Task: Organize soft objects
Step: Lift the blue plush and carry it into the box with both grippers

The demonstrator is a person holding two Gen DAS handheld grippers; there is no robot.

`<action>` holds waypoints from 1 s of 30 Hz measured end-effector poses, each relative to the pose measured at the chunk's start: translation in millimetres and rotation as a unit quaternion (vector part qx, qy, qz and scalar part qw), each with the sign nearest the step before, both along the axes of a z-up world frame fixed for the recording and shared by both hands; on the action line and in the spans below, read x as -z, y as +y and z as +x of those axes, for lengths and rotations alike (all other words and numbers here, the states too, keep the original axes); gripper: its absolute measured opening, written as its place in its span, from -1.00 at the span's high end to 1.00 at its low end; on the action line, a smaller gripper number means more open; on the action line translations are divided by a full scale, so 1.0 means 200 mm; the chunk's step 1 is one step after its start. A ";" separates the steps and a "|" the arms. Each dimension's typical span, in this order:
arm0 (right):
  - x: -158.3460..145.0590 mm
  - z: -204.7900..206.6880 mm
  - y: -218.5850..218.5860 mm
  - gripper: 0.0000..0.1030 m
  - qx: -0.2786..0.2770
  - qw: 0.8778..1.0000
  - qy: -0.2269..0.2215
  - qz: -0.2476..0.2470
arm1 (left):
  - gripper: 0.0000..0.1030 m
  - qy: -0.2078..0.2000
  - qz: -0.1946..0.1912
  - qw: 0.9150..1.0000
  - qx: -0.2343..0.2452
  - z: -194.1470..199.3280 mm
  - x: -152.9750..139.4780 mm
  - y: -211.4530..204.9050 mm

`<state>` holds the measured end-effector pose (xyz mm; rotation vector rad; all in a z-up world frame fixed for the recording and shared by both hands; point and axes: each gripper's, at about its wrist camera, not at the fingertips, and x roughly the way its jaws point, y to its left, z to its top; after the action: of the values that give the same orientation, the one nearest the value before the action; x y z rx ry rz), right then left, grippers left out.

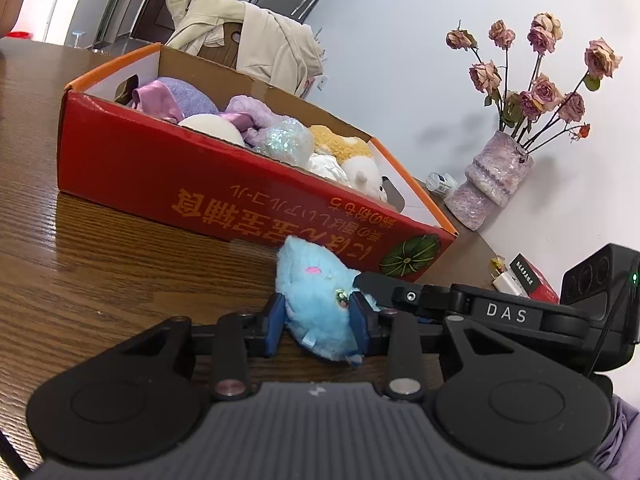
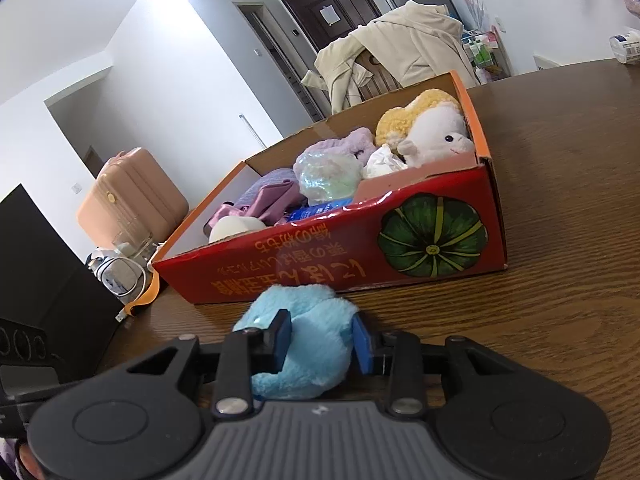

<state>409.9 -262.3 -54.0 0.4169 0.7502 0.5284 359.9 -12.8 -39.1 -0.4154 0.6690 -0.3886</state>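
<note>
A light blue plush toy lies on the wooden table in front of a red cardboard box. My left gripper is shut on one end of the toy. My right gripper is shut on the same blue plush toy from the other side; its arm shows in the left wrist view. The red box holds several soft things: a white and yellow plush, purple cloths, a shiny iridescent ball and a white ball.
A purple vase of dried roses stands at the table's right by the wall, with a small bottle and a red packet near it. A chair with a beige coat stands behind the box. A pink suitcase stands beyond the table's edge.
</note>
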 end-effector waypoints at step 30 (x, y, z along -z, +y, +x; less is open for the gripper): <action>-0.63 -0.52 0.04 0.52 0.010 0.991 -0.134 0.009 | 0.46 -0.151 -0.001 0.989 0.008 -0.38 -0.64 0.09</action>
<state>305.2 -254.5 72.2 0.3601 0.4828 0.5603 284.3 5.4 88.9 -0.3433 0.3775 -0.4564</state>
